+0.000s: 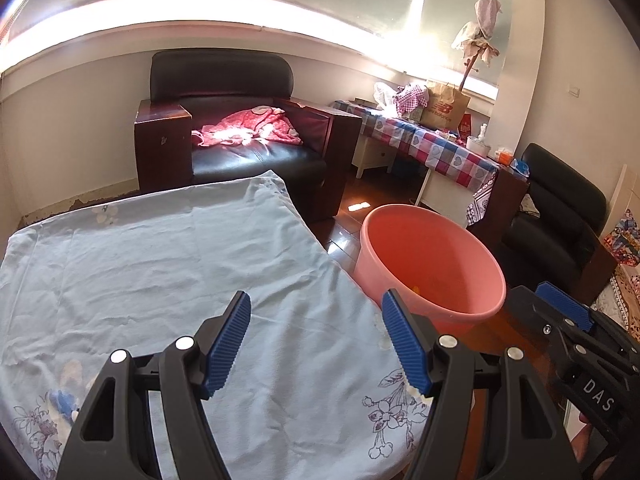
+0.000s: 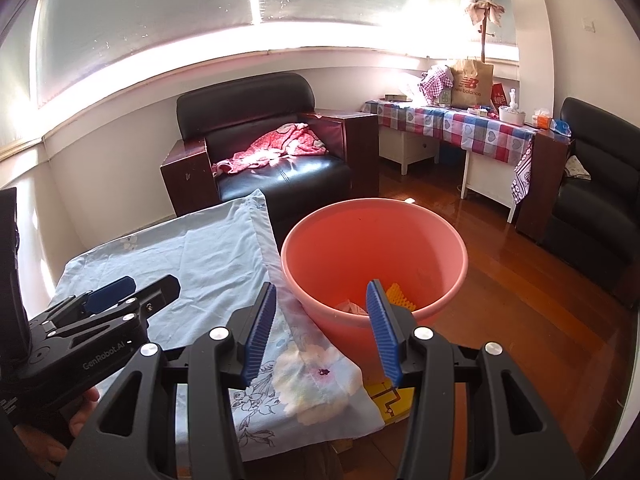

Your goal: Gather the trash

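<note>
A pink plastic bucket (image 1: 432, 264) (image 2: 360, 248) stands on the wooden floor beside the table's right edge. Inside it lie a yellow ridged piece (image 2: 400, 295) and crumpled pale paper (image 2: 352, 307). My left gripper (image 1: 316, 295) hangs open over the light blue floral cloth (image 1: 160, 260) with nothing between its pads; it also shows from the side in the right wrist view (image 2: 120, 294). My right gripper (image 2: 323, 285) is open and empty, held above the bucket's near rim. One blue pad of the right gripper (image 1: 560, 306) shows in the left wrist view, to the right of the bucket.
A black armchair (image 2: 276, 152) with a red cloth (image 2: 280, 144) stands behind the table. A checked-cloth side table (image 2: 472, 128) carries bags and boxes. A second black sofa (image 2: 600, 216) is at the right. A yellow box (image 2: 390, 400) sits under the table's corner.
</note>
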Available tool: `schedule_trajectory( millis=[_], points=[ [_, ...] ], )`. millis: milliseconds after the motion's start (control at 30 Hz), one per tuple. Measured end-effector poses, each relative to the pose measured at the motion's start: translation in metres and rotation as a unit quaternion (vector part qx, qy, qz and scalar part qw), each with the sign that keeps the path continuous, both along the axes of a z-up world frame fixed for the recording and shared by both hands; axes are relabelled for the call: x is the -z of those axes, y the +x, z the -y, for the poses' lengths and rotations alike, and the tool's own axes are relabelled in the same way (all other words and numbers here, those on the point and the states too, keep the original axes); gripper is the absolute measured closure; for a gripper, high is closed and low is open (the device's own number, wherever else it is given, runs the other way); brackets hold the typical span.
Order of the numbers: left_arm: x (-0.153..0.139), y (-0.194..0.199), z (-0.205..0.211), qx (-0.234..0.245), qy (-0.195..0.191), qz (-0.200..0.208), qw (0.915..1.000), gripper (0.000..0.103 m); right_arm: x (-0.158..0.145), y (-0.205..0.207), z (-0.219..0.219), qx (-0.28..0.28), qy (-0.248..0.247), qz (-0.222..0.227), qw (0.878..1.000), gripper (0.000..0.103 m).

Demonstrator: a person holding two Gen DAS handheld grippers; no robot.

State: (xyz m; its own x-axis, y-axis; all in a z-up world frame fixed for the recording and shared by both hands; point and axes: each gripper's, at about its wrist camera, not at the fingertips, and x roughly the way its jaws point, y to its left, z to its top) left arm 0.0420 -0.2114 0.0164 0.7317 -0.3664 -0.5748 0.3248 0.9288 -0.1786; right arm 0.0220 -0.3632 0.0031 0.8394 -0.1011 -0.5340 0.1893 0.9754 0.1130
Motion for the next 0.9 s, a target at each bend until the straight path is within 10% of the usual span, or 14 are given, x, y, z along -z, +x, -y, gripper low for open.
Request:
schedule_trajectory(
  millis=[900],
  points=[
    [0.0062, -0.0026, 0.0001, 0.003, -0.001, -0.006, 1.0, 0.036, 0.0064, 0.0, -0.0038, -0.004, 0.0, -0.005, 1.0, 0.055]
  ],
)
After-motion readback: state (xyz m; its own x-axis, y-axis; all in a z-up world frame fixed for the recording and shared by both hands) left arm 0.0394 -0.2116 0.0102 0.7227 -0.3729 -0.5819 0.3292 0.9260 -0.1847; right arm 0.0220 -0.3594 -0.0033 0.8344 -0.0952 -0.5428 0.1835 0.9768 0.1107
